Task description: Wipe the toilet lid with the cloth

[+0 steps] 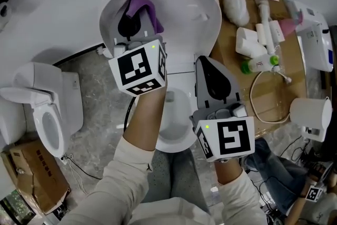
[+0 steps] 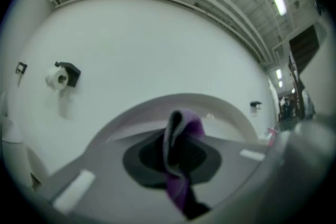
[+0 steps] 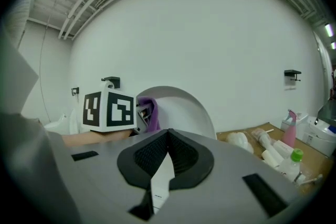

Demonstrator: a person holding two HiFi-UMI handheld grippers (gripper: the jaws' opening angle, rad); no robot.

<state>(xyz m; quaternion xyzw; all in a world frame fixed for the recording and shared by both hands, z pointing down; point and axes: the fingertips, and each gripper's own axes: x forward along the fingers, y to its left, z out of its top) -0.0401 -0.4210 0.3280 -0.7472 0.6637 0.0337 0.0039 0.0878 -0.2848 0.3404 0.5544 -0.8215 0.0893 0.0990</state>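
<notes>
The white toilet's lid (image 1: 200, 2) stands raised; the bowl (image 1: 174, 129) lies below it in the head view. My left gripper (image 1: 129, 21) is shut on a purple cloth (image 1: 146, 8) and holds it at the left part of the lid's inner face. In the left gripper view the cloth (image 2: 184, 128) sticks up from between the dark jaws of the left gripper (image 2: 173, 152), with the lid's rim (image 2: 220, 105) behind it. My right gripper (image 1: 202, 63) hovers shut to the right, over the back of the seat, holding nothing. Seen in its own view, the right gripper (image 3: 168, 132) has its tips together.
A smaller white toilet (image 1: 47, 113) and a cardboard box (image 1: 31, 176) stand at the left. A wooden board (image 1: 231, 45) at the right carries bottles, a brush and a cable. A white container (image 1: 310, 116) sits near it. A paper-roll holder (image 2: 63, 75) hangs on the wall.
</notes>
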